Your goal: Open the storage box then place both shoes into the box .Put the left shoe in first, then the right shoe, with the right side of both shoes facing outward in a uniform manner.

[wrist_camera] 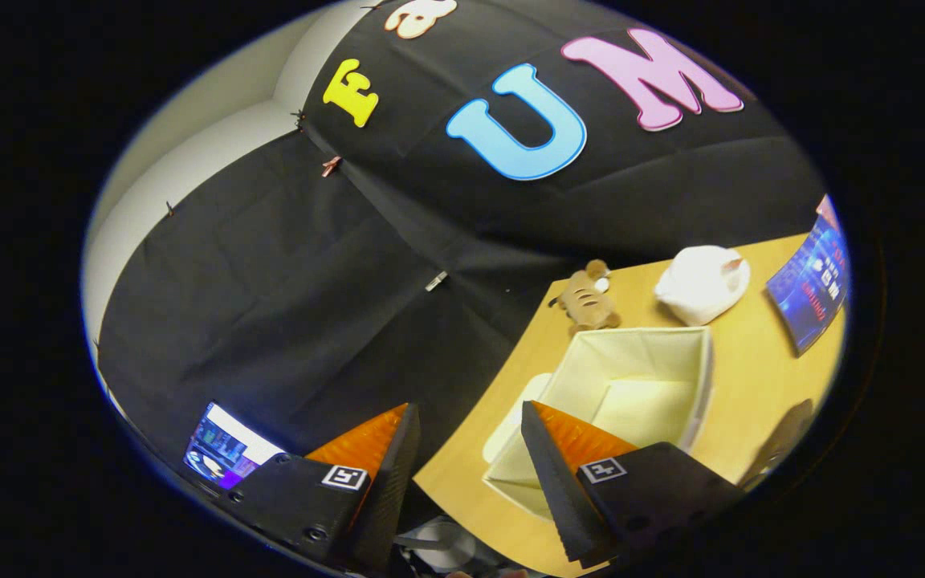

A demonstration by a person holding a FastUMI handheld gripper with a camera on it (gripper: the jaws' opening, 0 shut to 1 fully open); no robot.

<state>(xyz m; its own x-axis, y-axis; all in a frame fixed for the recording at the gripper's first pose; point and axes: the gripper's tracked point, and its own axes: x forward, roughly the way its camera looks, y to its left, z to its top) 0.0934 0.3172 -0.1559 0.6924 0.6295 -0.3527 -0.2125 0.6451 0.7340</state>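
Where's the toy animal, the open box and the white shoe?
Toy animal [584, 299], gripper view, on its striped body.
Open box [635, 341], gripper view, on its far inner wall.
White shoe [699, 282], gripper view, on its upper side.

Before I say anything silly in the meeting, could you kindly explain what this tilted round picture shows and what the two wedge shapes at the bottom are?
There is no robot arm here: a person carries a hand-held two-finger gripper, and the camera rides on it, looking forward along its fingers. Those two wedges are the fingers; they stand apart with nothing between them, so the gripper is open and holds nothing. The picture is tilted because the gripper is tilted. Just ahead of one finger, on the wooden table, stands the cream fabric storage box, open at the top and with nothing visible inside. Beyond it lie a small brown plush toy and a white rounded object that I cannot identify. The black cloth is the booth's wall.
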